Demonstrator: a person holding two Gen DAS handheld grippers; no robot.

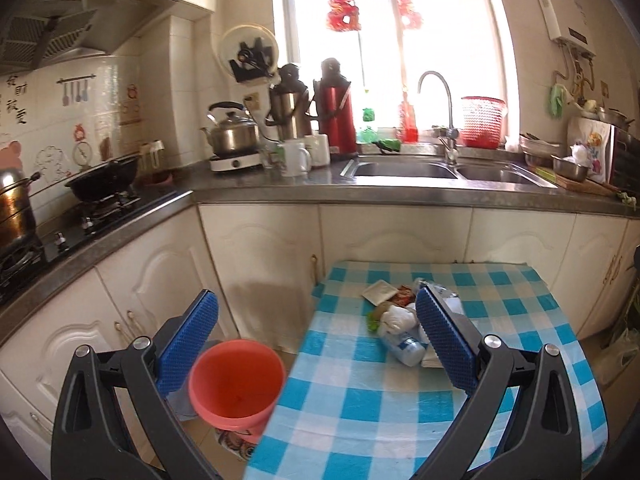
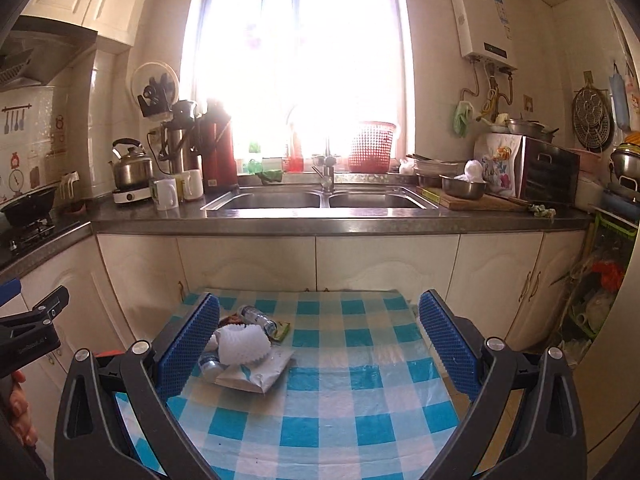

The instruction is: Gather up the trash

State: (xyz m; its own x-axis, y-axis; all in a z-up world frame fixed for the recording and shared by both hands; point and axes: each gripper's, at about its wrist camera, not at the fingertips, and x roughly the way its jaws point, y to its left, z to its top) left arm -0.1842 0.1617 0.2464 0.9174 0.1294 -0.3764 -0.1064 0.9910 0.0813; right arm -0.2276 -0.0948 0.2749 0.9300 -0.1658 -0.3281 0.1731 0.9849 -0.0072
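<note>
**Trash heap untouched on checked worktop, both grippers spread and empty**

Trash pile point(image 2: 240, 350) sits toward the far left part of the worktop point(image 2: 340, 400), the blue-and-white checked cloth surface. In it: a white foam fruit net point(image 2: 242, 344) on top, a flat silvery wrapper point(image 2: 256, 376) under it, a crushed clear bottle point(image 2: 258, 318) behind toward the far edge, a second small bottle point(image 1: 402, 346) lying on its side, a white shallow tray point(image 1: 378, 292), and some reddish and green scraps, too small to identify. Pieces overlap and touch each other.

Orange bin point(image 1: 236, 384) stands on the floor just off the worktop's left edge, mouth open and up, looks empty.

Left hand-held gripper point(image 1: 316, 344): jaws spread wide, nothing between them, hovering above the left edge with the bin on one side and the pile near its other finger. Right hand-held gripper point(image 2: 320, 348): also spread, empty, over the near half of the worktop, pile beside its left finger.

Risks, judged from this:
- Foam net is light and springy; a shallow pinch may slip.
- Flat wrapper lies flush on the cloth; fingers could snag the cloth and drag the whole pile.
- Bottles are round and could roll off the left or far edge if nudged.
- Bin is low and close to the edge; a release from high up may miss the mouth.
</note>
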